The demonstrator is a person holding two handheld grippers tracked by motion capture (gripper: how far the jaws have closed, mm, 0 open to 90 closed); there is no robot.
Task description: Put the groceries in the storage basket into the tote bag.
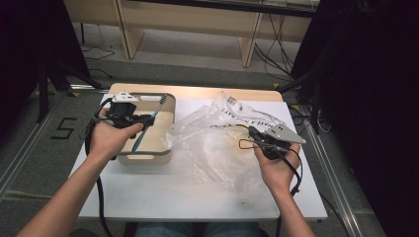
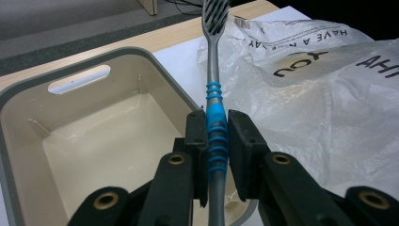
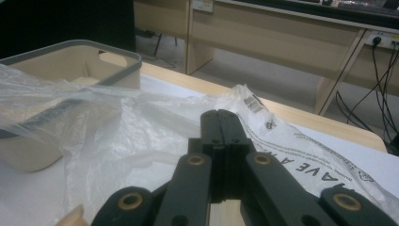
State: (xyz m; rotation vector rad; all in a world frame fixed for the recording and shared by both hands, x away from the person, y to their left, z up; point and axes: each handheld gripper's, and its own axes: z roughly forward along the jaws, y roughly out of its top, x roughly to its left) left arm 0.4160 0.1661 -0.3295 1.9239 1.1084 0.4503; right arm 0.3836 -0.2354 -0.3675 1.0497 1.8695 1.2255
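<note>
Toothbrush, grey with blue ribbed grip, clamped at the handle between the jaws of the left gripper, bristle head pointing away, held above the near right rim of the cream bin with grey edge. Beside the bin, touching its right side, a crumpled clear plastic bag with black lettering, spread over the white table. Right gripper pressed fully together over the bag, possibly pinching a fold of film; hard to tell.
</note>
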